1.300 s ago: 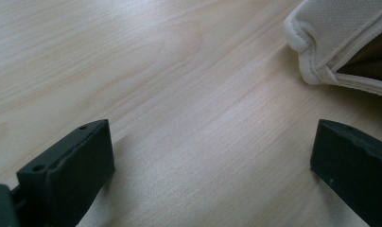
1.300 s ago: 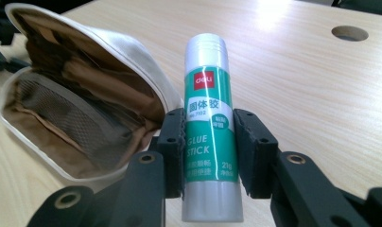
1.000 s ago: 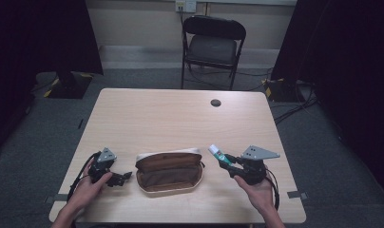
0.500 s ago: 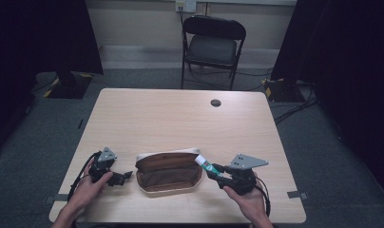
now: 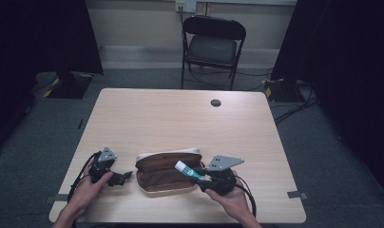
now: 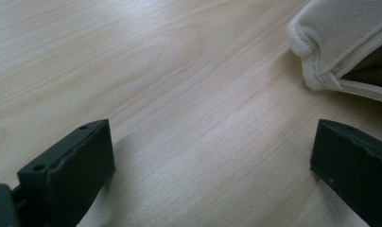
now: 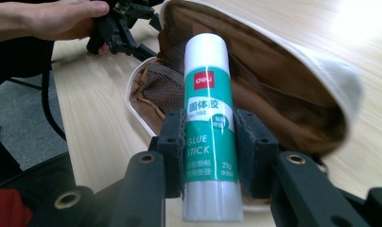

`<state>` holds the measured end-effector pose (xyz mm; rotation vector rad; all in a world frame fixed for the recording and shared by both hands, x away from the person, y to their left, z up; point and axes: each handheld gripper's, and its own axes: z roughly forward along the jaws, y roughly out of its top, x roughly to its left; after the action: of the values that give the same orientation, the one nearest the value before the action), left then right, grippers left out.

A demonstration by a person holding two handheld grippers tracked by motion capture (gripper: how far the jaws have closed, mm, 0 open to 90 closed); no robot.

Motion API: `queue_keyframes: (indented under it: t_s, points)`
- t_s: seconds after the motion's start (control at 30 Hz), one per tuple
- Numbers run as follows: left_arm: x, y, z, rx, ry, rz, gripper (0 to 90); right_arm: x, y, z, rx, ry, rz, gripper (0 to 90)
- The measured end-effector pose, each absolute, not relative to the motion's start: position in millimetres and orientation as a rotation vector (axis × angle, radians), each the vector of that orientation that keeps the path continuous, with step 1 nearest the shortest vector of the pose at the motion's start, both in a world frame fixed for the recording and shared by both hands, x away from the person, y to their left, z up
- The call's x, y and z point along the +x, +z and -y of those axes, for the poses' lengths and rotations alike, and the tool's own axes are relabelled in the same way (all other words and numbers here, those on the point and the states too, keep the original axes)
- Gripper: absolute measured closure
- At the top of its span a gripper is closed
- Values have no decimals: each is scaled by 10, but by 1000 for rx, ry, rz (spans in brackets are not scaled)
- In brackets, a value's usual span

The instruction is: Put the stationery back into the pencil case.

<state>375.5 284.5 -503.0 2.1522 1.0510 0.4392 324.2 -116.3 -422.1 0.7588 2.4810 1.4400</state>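
An open pencil case [image 5: 165, 172], white outside and brown inside, lies near the table's front edge. My right gripper [image 5: 201, 176] is shut on a green and white glue stick [image 5: 187, 169]. The stick's white cap end pokes over the right end of the case's mouth. In the right gripper view the glue stick [image 7: 209, 127] stands clamped between the pads, with the case [image 7: 283, 80] gaping just behind it. My left gripper [image 5: 122, 177] rests on the table left of the case. Its jaws are wide open over bare wood, with the case's white corner [image 6: 340, 42] just ahead.
A small black round disc [image 5: 216, 102] sits at the far middle of the wooden table [image 5: 180, 123]. A black folding chair [image 5: 213, 45] stands beyond the far edge. Cables trail from both grippers toward the front edge.
My right gripper has moved left with the glue stick, from beside the case's right end to over its open mouth. The left gripper and the case have stayed put.
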Motion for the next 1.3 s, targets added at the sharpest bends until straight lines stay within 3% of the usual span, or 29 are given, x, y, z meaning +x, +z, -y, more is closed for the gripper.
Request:
queue_keyframes:
  t_s: [0.77,1.3]
  points:
    - [3743,-5032,-2845,2147,441,-1054,0,3540,-4399,520,642,1409,-2608,659]
    - [3766,-5035,-2837,2145,445,-1054,0,3651,-4499,511,698,1327,-2622,658]
